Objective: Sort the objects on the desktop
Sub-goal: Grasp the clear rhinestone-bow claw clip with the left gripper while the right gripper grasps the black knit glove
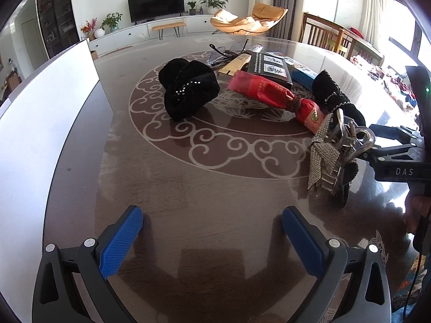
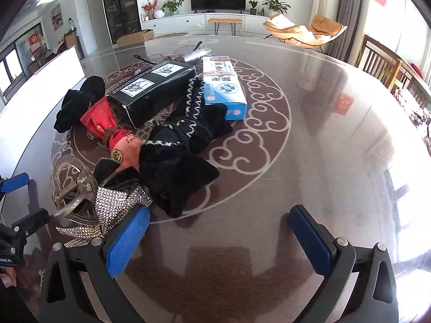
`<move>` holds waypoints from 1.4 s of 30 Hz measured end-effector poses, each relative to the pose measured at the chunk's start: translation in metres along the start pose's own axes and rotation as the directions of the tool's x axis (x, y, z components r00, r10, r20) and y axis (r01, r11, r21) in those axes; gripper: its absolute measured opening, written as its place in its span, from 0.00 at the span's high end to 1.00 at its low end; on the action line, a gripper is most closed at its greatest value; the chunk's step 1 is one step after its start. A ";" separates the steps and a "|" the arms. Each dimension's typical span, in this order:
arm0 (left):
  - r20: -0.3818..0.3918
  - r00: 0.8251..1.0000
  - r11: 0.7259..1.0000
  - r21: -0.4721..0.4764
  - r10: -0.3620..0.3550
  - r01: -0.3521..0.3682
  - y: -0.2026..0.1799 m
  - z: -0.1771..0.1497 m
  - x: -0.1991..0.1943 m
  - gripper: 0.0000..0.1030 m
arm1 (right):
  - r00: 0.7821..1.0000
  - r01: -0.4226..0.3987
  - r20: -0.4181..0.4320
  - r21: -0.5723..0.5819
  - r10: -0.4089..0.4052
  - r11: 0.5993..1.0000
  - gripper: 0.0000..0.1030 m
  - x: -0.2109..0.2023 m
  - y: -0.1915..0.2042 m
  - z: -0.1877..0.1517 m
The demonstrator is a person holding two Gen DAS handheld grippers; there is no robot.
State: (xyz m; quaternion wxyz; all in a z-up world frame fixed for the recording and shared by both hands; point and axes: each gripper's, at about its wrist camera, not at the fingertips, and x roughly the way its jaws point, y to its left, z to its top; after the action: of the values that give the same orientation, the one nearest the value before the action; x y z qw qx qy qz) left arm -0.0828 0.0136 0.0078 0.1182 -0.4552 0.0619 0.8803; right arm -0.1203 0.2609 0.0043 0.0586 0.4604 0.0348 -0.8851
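A pile lies on the round dark table (image 1: 215, 188): a black velvet scrunchie (image 1: 188, 90), a red wrapped packet (image 1: 272, 94), a black box (image 1: 266, 67), a blue and white box (image 2: 225, 88), a black bow with silver trim (image 2: 183, 145) and a rhinestone hair claw (image 1: 334, 150). My left gripper (image 1: 212, 228) is open and empty above bare table, left of the claw. My right gripper (image 2: 218, 231) is open and empty; its left finger (image 2: 126, 242) is right beside the claw (image 2: 107, 204).
A white board (image 1: 45, 123) stands along the table's left side. Glasses (image 1: 221, 52) and a tan card lie behind the black box. Wooden chairs (image 2: 382, 64) stand at the right. A TV and lounge chair are far behind.
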 end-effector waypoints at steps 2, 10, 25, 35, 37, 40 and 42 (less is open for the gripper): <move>-0.002 0.999 0.997 0.066 -0.043 0.043 -0.010 -0.002 -0.002 0.00 | 0.998 -0.064 -0.004 -0.091 0.064 0.994 0.00 0.003 0.024 0.006; -0.020 0.998 0.993 0.100 -0.067 0.068 -0.029 -0.002 -0.006 0.00 | 0.995 -0.103 0.004 -0.104 0.104 0.989 0.00 -0.002 0.022 -0.005; -0.074 0.997 1.000 -0.002 0.006 -0.006 -0.079 0.023 0.014 0.00 | 0.999 -0.041 0.011 -0.061 0.042 0.997 0.00 -0.020 -0.023 -0.028; -0.078 0.996 0.995 -0.078 0.050 -0.056 -0.051 0.037 0.023 0.00 | 0.998 -0.063 0.020 -0.043 0.064 0.997 0.00 -0.017 -0.027 -0.025; -0.041 0.997 0.994 -0.088 0.062 -0.065 -0.040 0.030 0.013 0.18 | 0.993 -0.115 0.028 -0.040 0.116 0.993 0.00 -0.019 -0.028 -0.024; -0.007 0.998 0.990 -0.125 0.064 -0.064 -0.023 0.023 0.003 0.47 | 0.963 -0.266 0.028 -0.024 0.267 0.964 0.00 -0.018 -0.024 -0.014; 0.003 0.999 0.990 -0.133 0.054 -0.053 -0.019 0.019 -0.001 0.47 | 0.951 -0.307 0.038 -0.017 0.308 0.951 0.00 -0.015 -0.017 0.000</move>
State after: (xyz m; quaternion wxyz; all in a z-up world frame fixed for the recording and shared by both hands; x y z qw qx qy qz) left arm -0.0921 0.0356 0.0192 0.0642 -0.4573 0.0151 0.8868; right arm -0.1138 0.2784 0.0171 0.1989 0.4418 -0.0337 -0.8741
